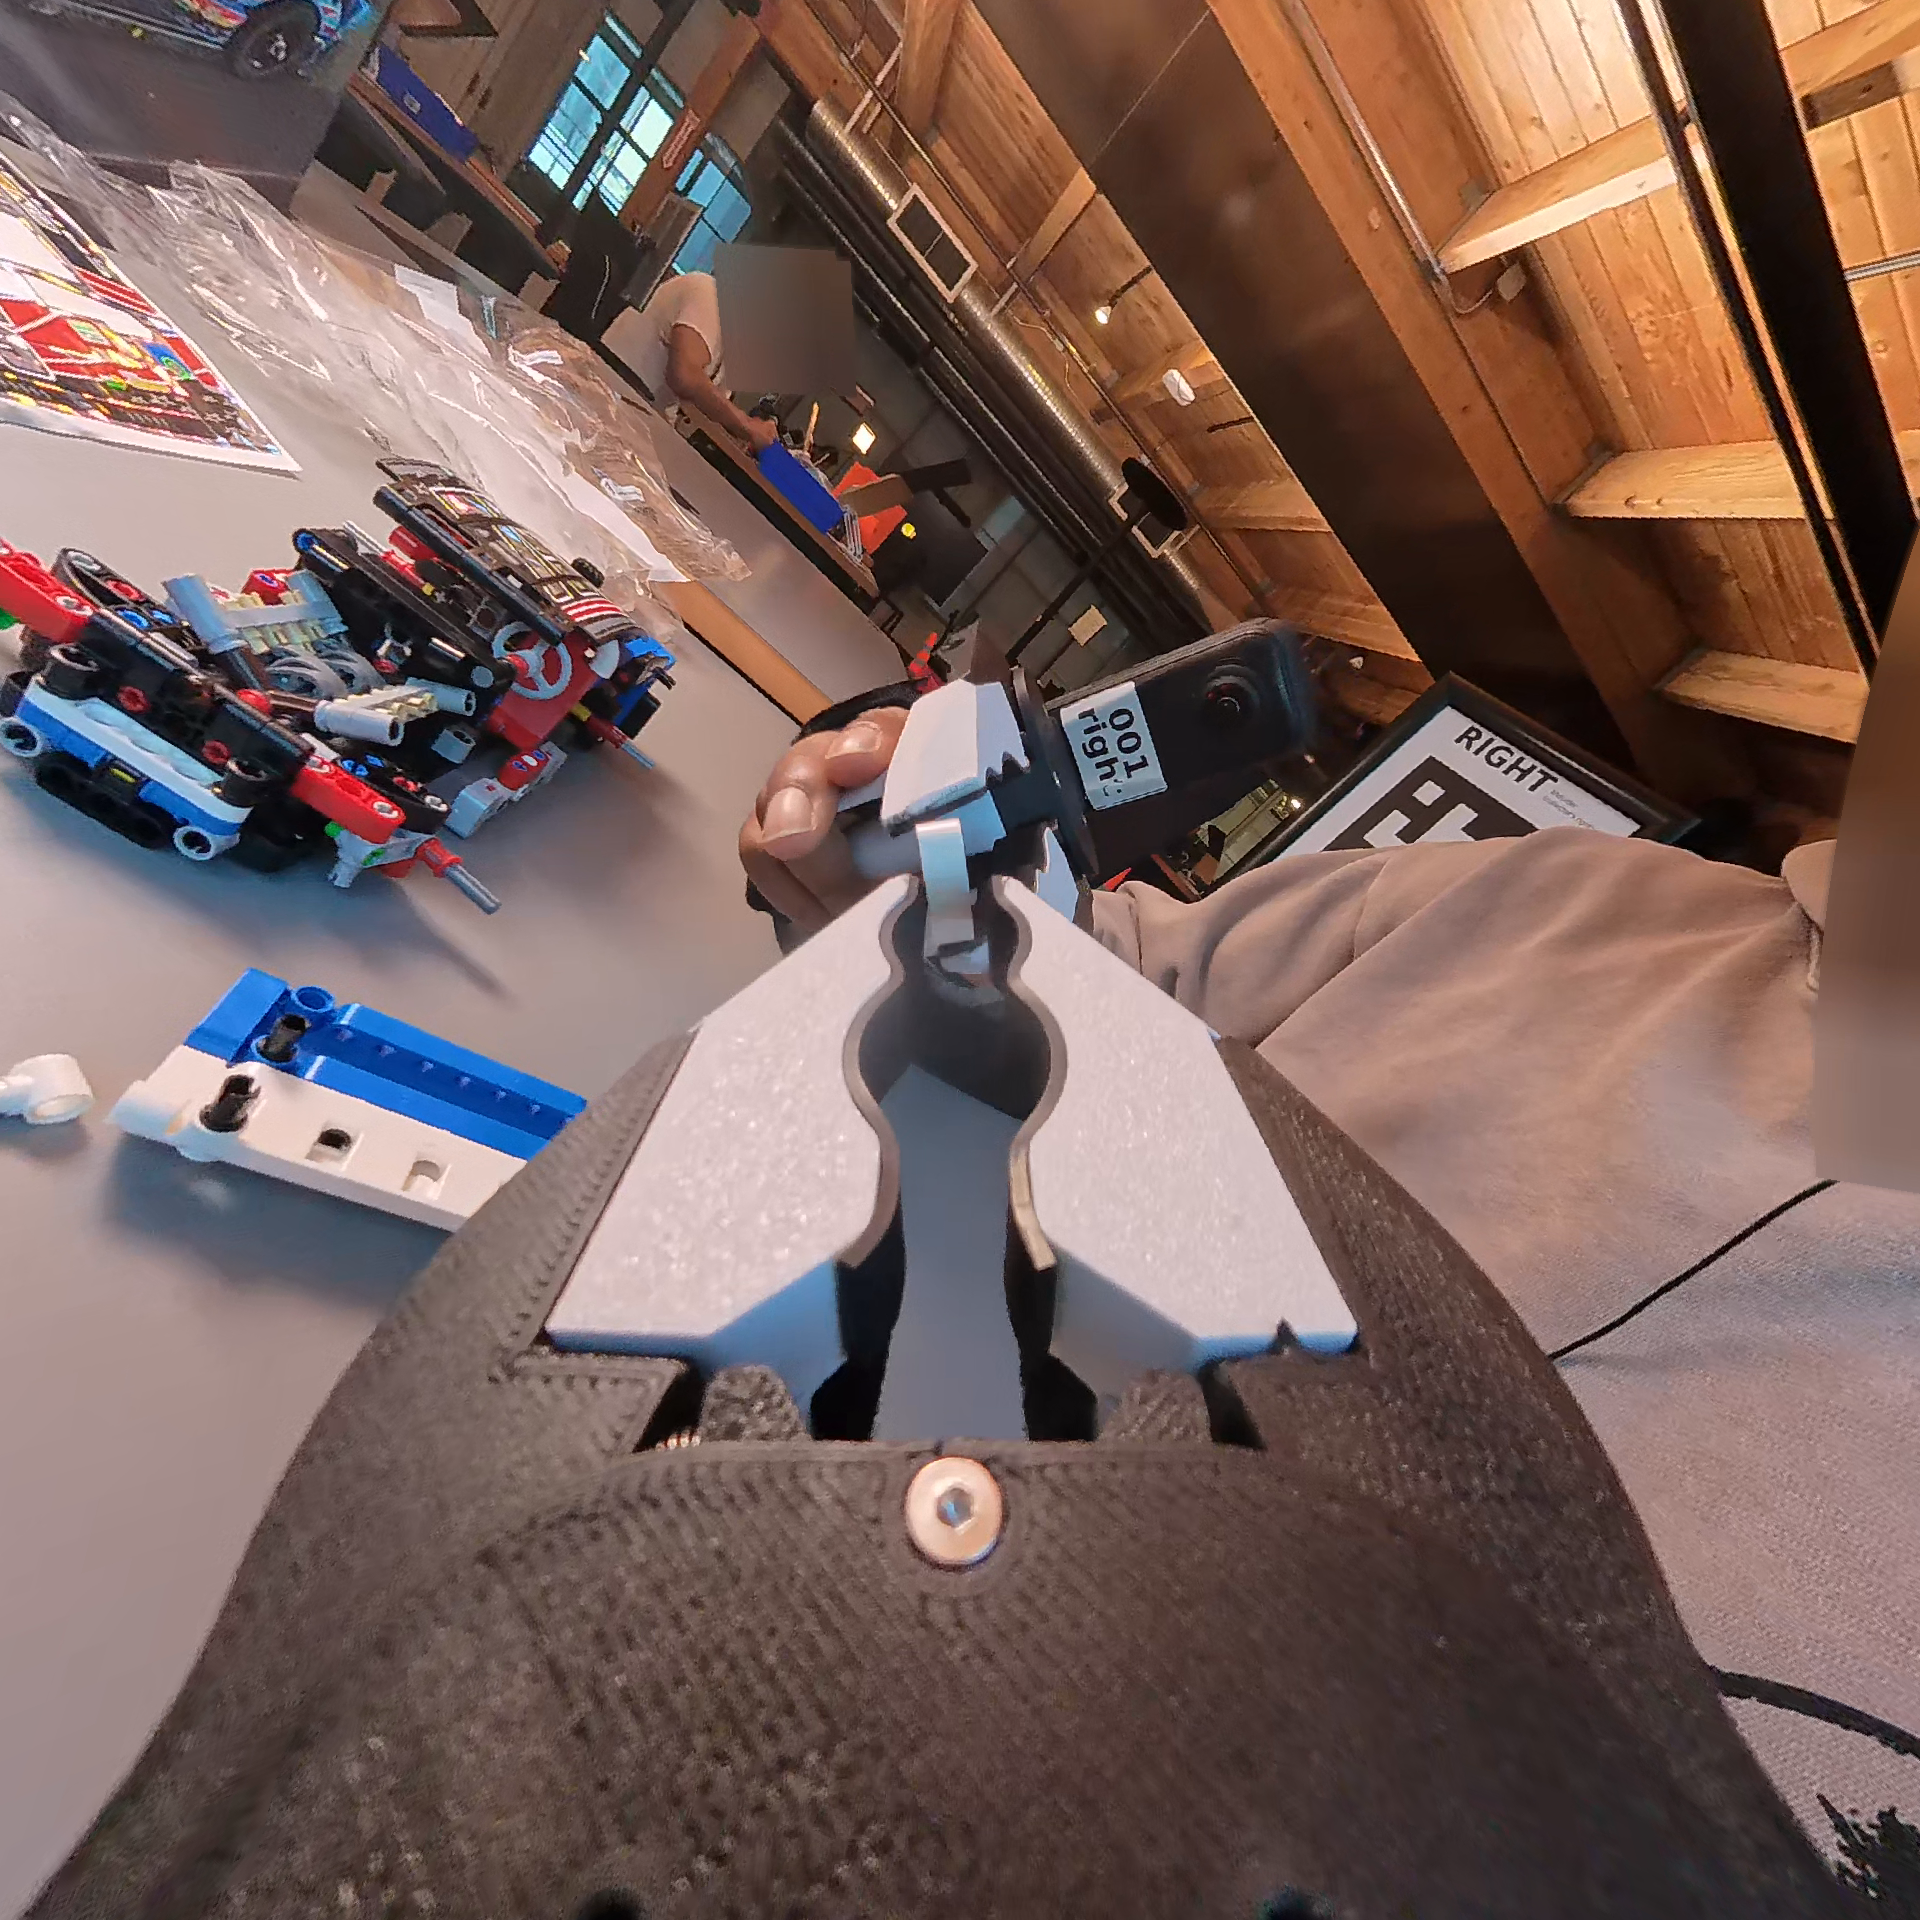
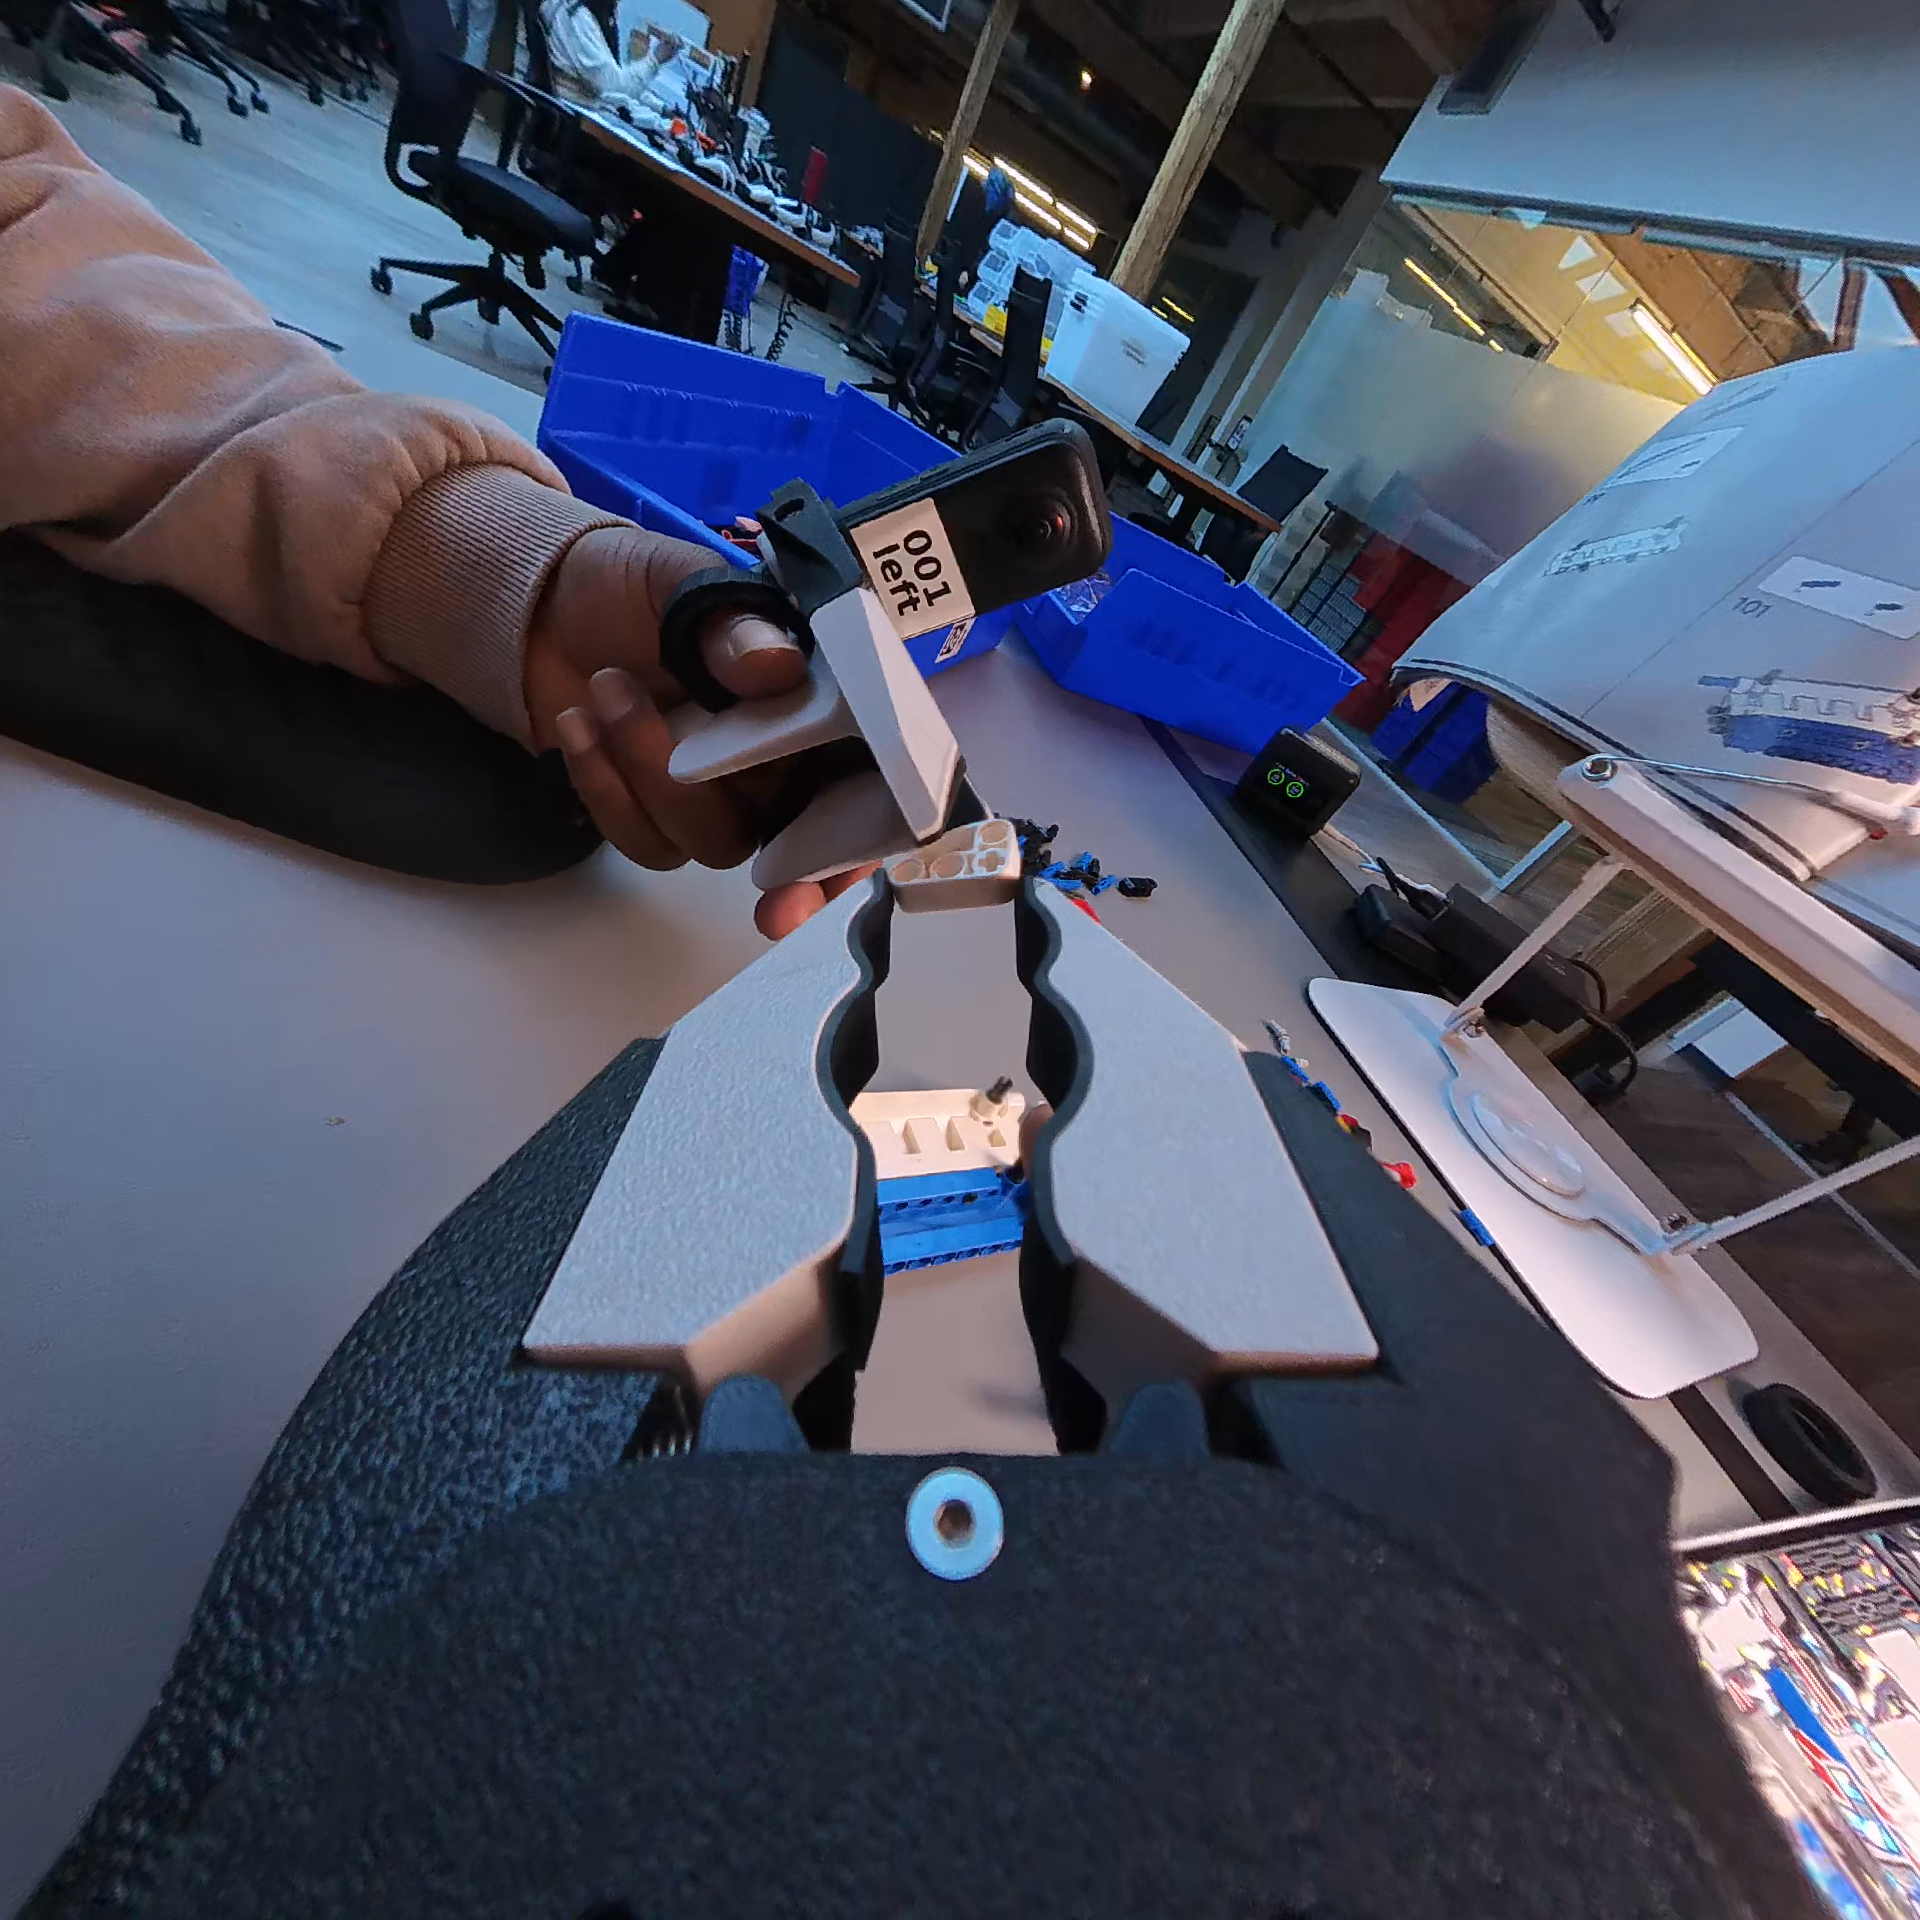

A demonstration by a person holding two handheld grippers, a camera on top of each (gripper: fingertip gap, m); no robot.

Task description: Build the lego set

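Note:
A small white Lego beam (image 2: 954, 871) is held above the table between both grippers. My right gripper (image 2: 954, 896) is shut on it at the fingertips. My left gripper (image 1: 954, 920) is shut on the same piece (image 1: 943, 883) from the opposite side. In the left wrist view the right gripper (image 1: 940, 831) meets mine tip to tip; in the right wrist view the left gripper (image 2: 935, 831) does the same. A blue and white Lego panel (image 1: 343, 1091) lies on the grey table, also visible below my right fingers (image 2: 951, 1174). The part-built Lego car (image 1: 312, 707) lies farther left.
A small white connector (image 1: 47, 1086) lies beside the panel. A printed sheet (image 1: 104, 343) and clear bags (image 1: 416, 343) lie behind the car. Blue bins (image 2: 727, 436), loose small pieces (image 2: 1086, 868), a black device (image 2: 1294, 779) and the booklet stand (image 2: 1538, 1174) are on the right. Only a small space, under 4 cm, lies between the two pairs of fingers. The part-built Lego car (image 1: 312, 707) is about 15 cm from both grippers' fingertips.

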